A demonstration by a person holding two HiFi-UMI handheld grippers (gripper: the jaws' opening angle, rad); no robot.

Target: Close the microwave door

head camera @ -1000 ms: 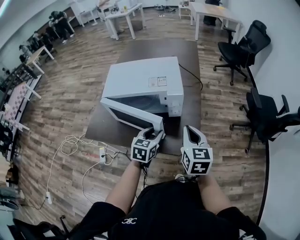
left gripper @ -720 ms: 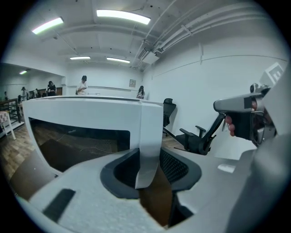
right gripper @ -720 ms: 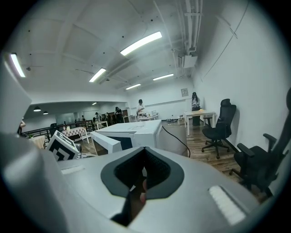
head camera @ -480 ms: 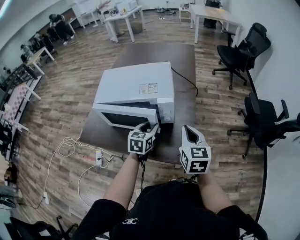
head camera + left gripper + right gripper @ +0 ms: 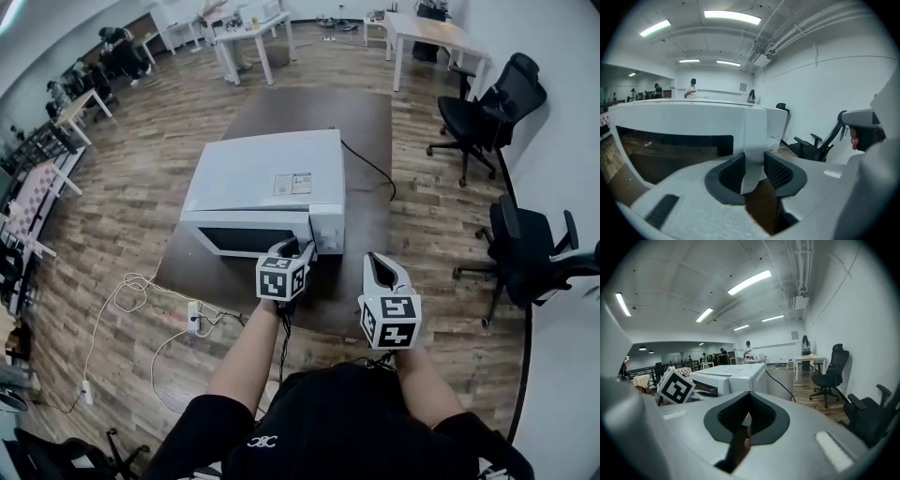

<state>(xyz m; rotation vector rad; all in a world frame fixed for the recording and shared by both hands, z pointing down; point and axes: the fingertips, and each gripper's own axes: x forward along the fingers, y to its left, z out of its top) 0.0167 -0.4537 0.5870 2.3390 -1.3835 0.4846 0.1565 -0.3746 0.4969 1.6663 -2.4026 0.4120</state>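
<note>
A white microwave [image 5: 267, 178] stands on a dark brown table [image 5: 366, 122]. Its door [image 5: 248, 239] with the dark window lies nearly flat against the front. My left gripper [image 5: 298, 248] is at the door's right edge, jaws closing. In the left gripper view that white edge [image 5: 754, 136] stands upright between both pads of the left gripper [image 5: 754, 171], touching them. My right gripper [image 5: 378, 261] hovers right of it over the table's front edge, shut and empty. The right gripper view looks past the right gripper [image 5: 749, 416] at the microwave [image 5: 736, 376].
A black power cord [image 5: 366, 164] runs from the microwave's back across the table. Black office chairs [image 5: 492, 98] [image 5: 534, 248] stand to the right. A power strip with white cables [image 5: 197, 314] lies on the wooden floor at the left. White tables [image 5: 248, 33] stand far back.
The door has swung from wide ajar to almost flat against the microwave's front. My left gripper went with it, toward the microwave. The right gripper has barely shifted.
</note>
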